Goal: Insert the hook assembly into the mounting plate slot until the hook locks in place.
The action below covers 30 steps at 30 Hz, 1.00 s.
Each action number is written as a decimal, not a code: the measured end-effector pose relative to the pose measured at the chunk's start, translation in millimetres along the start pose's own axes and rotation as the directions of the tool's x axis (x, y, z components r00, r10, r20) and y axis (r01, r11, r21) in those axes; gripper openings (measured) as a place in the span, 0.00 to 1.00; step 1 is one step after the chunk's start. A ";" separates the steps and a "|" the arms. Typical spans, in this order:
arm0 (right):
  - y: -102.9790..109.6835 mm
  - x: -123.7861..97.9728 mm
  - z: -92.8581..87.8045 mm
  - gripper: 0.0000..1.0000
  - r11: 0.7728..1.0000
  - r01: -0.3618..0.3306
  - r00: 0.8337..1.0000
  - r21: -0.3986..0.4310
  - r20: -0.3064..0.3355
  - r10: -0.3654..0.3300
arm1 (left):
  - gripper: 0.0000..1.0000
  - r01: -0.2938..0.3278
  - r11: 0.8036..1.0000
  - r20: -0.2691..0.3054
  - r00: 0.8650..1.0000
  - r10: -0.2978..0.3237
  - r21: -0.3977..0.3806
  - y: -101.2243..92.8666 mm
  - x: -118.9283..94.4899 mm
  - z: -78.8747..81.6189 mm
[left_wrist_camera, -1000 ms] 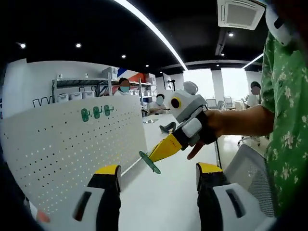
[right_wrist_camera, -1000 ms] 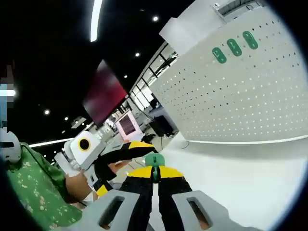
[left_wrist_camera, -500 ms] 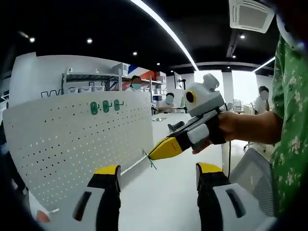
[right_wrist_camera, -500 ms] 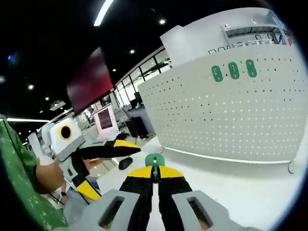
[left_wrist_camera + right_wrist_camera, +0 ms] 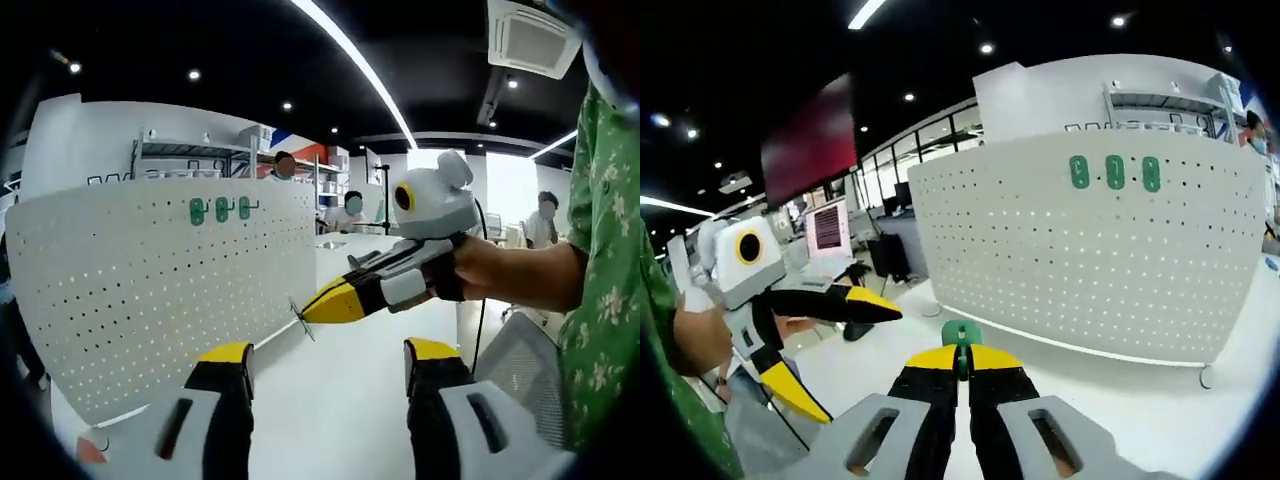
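A white pegboard mounting plate (image 5: 150, 290) stands upright on the table, with three green hooks (image 5: 218, 209) near its top edge. My right gripper (image 5: 318, 307), held by a hand, comes in from the right, shut on a thin green hook assembly (image 5: 298, 319) a short way in front of the board. My left gripper (image 5: 328, 352) stands open with nothing between its fingers. In the right gripper view my right gripper (image 5: 961, 358) pinches the green hook assembly (image 5: 961, 334), facing the pegboard (image 5: 1090, 260) and its green hooks (image 5: 1115, 172). The open left gripper (image 5: 825, 340) shows at the left.
The white table (image 5: 340, 410) runs along the board's foot. A grey mesh chair (image 5: 520, 345) sits at the right, beside a green flowered sleeve (image 5: 600, 250). Shelves and seated people (image 5: 285, 165) lie behind the board. A monitor (image 5: 828, 228) stands far left.
My right gripper has levelled out and turned toward the pegboard with the hook assembly, which is now seen edge-on. Both cameras shifted; the board sits more squarely ahead of the right gripper.
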State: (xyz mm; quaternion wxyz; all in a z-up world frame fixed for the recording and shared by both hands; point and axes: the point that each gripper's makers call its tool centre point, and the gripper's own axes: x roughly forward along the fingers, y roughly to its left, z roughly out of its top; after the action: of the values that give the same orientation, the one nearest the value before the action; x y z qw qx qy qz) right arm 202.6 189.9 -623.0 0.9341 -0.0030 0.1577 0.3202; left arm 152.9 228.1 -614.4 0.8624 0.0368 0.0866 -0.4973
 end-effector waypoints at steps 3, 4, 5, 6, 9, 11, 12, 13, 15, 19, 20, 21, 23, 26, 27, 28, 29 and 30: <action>-5.1 2.9 -3.3 0.01 0.999 0.034 0.999 -0.038 -0.011 -0.034 | 0.62 0.000 1.000 0.000 1.000 0.000 -0.001 0.0 -0.1 -0.1; -6.0 4.7 -3.6 0.01 0.998 0.041 0.999 -0.038 -0.007 -0.041 | 0.62 -0.001 1.000 -0.002 1.000 0.001 0.001 -0.5 0.0 -0.8; -9.5 5.8 -3.5 0.01 0.997 0.063 0.998 -0.053 -0.002 -0.064 | 0.62 -0.003 1.000 -0.006 1.000 0.003 0.001 -0.6 0.0 -1.8; -11.8 6.7 -3.3 0.01 0.994 0.080 0.997 -0.073 0.000 -0.080 | 0.62 -0.006 1.000 -0.010 1.000 0.006 0.000 -0.5 -0.1 -3.0; -16.9 10.2 -1.0 0.01 0.987 0.124 0.992 -0.105 0.017 -0.123 | 0.62 -0.022 1.000 -0.012 1.000 0.022 -0.009 0.6 -1.7 -5.5; -18.6 12.6 1.2 0.01 0.984 0.140 0.990 -0.109 0.029 -0.138 | 0.62 -0.037 0.999 -0.010 0.999 0.037 -0.021 2.3 -3.1 -6.5; -21.4 15.3 2.7 0.01 0.979 0.162 0.987 -0.124 0.032 -0.160 | 0.62 -0.047 0.999 -0.013 0.999 0.047 -0.025 3.8 -3.6 -7.2; -21.6 15.9 3.2 0.01 0.978 0.165 0.986 -0.126 0.034 -0.162 | 0.62 -0.052 0.998 -0.016 0.999 0.052 -0.026 4.5 -4.1 -7.9; -22.1 20.0 6.1 0.01 0.976 0.176 0.984 -0.131 0.042 -0.172 | 0.62 -0.064 0.997 -0.008 0.998 0.064 -0.035 4.8 -5.5 -7.8; -25.4 25.2 12.0 0.01 0.971 0.202 0.979 -0.128 0.061 -0.196 | 0.62 -0.087 0.995 -0.011 0.996 0.087 -0.043 6.4 -7.5 -10.6; -26.1 26.0 13.2 0.01 0.970 0.207 0.978 -0.125 0.065 -0.200 | 0.62 -0.092 0.995 -0.013 0.996 0.091 -0.046 6.7 -7.9 -11.4; -27.8 27.0 15.2 0.01 0.969 0.217 0.975 -0.117 0.073 -0.210 | 0.62 -0.096 0.994 -0.011 0.995 0.096 -0.047 7.0 -8.4 -11.9; -31.0 28.2 20.1 0.01 0.967 0.235 0.969 -0.102 0.095 -0.226 | 0.62 -0.103 0.994 -0.012 0.995 0.102 -0.049 6.8 -9.5 -13.5; -35.5 30.5 28.1 0.01 0.963 0.256 0.961 -0.080 0.128 -0.245 | 0.61 -0.100 0.994 -0.019 0.995 0.099 -0.051 4.7 -9.7 -17.4; -36.8 31.2 30.8 0.01 0.962 0.262 0.958 -0.075 0.139 -0.250 | 0.60 -0.098 0.994 -0.021 0.995 0.097 -0.052 4.0 -9.6 -18.2; -38.7 32.2 34.4 0.01 0.961 0.270 0.954 -0.066 0.153 -0.258 | 0.60 -0.096 0.994 -0.023 0.995 0.095 -0.054 3.3 -9.7 -19.0; -39.7 33.0 37.2 0.01 0.961 0.271 0.952 -0.053 0.164 -0.260 | 0.60 -0.095 0.994 -0.024 0.995 0.094 -0.053 3.1 -9.9 -19.6; -41.6 33.9 41.3 0.01 0.960 0.278 0.947 -0.038 0.182 -0.267 | 0.60 -0.094 0.994 -0.024 0.995 0.093 -0.052 2.7 -10.3 -19.9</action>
State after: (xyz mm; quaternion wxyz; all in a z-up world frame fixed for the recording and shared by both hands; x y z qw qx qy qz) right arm 264.9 181.5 -597.8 0.9790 -0.0261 0.0630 0.1920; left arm 148.0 241.2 -632.1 0.8844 0.0234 0.1074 -0.4537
